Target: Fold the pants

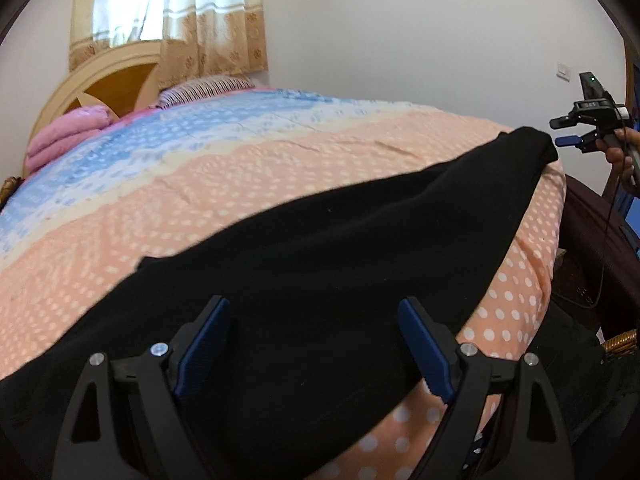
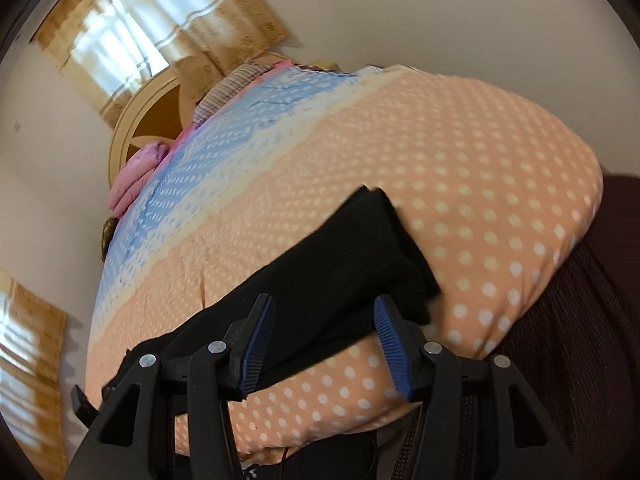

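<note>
black pants, peach polka-dot bedspread

Soft daylight comes through the curtained window, which is blown out to white in both wrist views, and it lights the wall evenly with only faint shadows. Both fisheye pictures bend strongly and darken to black at the corners. Motion blur smears the dotted bedspread, more so in the tilted right view, while the black pants show almost no detail.
</note>
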`<state>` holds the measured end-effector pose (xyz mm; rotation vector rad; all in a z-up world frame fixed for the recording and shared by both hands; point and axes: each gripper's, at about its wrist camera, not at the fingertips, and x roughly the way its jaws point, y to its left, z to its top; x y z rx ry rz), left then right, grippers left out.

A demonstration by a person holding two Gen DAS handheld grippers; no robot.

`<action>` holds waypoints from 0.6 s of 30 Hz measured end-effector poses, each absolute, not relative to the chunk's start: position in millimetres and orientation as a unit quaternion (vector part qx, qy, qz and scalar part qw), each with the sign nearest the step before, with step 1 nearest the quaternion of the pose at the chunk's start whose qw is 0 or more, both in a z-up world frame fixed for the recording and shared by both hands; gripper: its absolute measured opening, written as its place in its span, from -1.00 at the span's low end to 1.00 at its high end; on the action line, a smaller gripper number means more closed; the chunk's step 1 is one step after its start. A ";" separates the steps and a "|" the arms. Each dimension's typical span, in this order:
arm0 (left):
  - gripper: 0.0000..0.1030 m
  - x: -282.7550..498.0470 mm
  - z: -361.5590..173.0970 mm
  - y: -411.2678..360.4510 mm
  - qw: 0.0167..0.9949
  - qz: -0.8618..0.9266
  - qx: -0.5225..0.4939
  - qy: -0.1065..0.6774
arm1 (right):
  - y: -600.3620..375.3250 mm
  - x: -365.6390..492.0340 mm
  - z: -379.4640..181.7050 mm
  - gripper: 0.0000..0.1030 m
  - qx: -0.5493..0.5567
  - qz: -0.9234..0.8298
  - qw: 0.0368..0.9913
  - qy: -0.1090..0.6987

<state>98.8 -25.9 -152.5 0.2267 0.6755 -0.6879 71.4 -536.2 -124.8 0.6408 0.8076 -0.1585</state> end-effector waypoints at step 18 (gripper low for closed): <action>0.73 103.0 -162.9 -19.7 0.879 -0.335 0.075 0.331 | -508.2 143.8 -38.4 -0.95 0.258 0.005 0.933 0.253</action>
